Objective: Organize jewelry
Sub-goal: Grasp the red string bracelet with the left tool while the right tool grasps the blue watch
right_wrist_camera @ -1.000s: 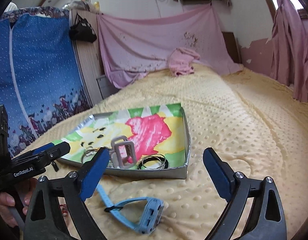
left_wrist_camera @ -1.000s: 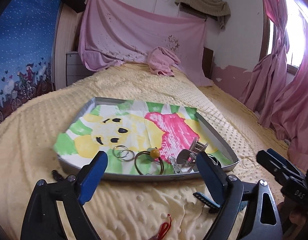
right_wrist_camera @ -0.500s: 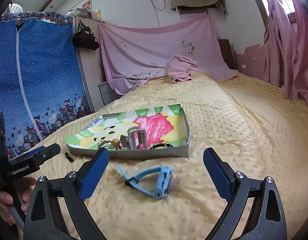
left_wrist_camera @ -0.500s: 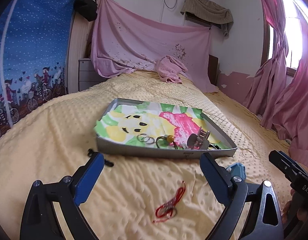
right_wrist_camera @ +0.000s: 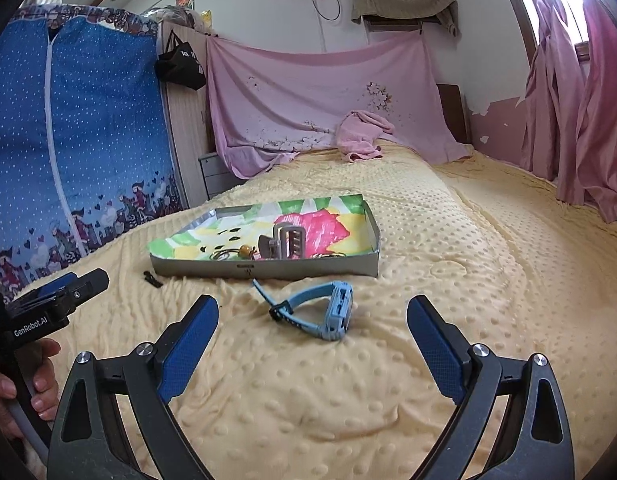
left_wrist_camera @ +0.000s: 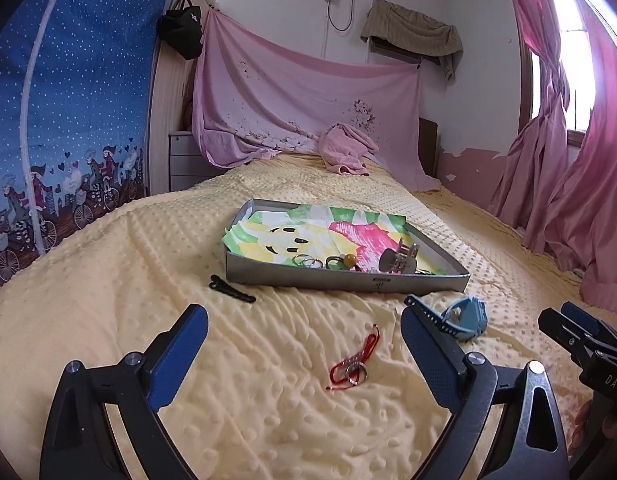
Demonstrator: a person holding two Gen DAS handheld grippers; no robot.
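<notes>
A shallow grey tray [left_wrist_camera: 340, 278] [right_wrist_camera: 264, 269] with a bright cartoon lining lies on the yellow bed. It holds rings [left_wrist_camera: 307, 260], a bracelet with an amber bead [left_wrist_camera: 349, 259] and a grey hair claw [left_wrist_camera: 400, 261] [right_wrist_camera: 286, 242]. On the blanket in front lie a light-blue watch [left_wrist_camera: 466, 316] [right_wrist_camera: 328, 312], a red cord with a ring [left_wrist_camera: 354, 362] and a black hair clip [left_wrist_camera: 231, 289] [right_wrist_camera: 153, 279]. My left gripper [left_wrist_camera: 304, 344] is open and empty, short of the red cord. My right gripper [right_wrist_camera: 312, 336] is open and empty, just short of the watch.
The dimpled yellow blanket [right_wrist_camera: 448, 280] covers the whole bed. A pink cloth [left_wrist_camera: 346, 152] lies at the far end. A blue printed wardrobe [right_wrist_camera: 80, 140] stands to the left and pink curtains [left_wrist_camera: 580, 180] hang on the right.
Both grippers have pulled back from the tray toward the near end of the bed. The watch, red cord and hair clip have come fully into view. Both stay open.
</notes>
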